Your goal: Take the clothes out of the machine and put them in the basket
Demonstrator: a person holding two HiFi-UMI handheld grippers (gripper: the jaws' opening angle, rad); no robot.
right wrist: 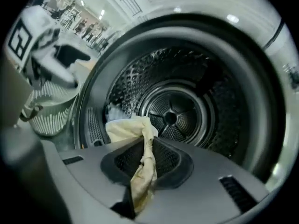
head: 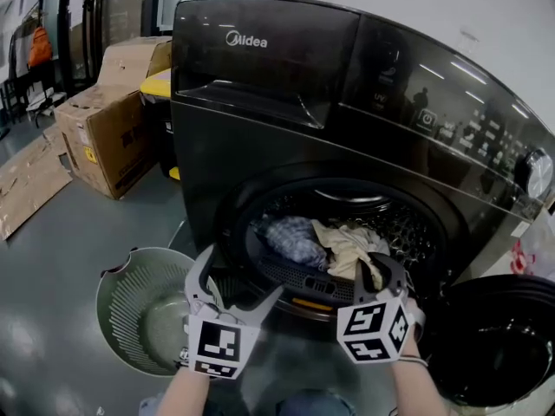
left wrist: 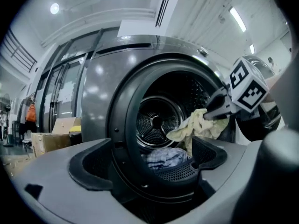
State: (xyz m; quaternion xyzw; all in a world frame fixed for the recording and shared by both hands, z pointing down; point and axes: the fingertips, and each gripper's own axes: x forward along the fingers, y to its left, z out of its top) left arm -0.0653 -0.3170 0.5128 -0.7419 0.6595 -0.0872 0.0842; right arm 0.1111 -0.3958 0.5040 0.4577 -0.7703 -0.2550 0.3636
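Grey floor [head: 61, 276] carries a dark washing machine [head: 286, 102] with its door [head: 503, 336] swung open. At the mouth of the drum [head: 408, 224], the right gripper [head: 382, 269] has its jaws pinched on a cream cloth [head: 347, 243]. The cloth's loose length trails from the jaws toward 11 o'clock, back over the drum lip. Further in, at 10 o'clock, lies a blue-and-white garment [head: 293, 237]. The left gripper [head: 239, 286] hangs empty, jaws spread, between machine and basket [head: 130, 319]. That basket sits between 8 and 9 o'clock from the loaded gripper, well apart, so the carry likely runs leftward past the left gripper.
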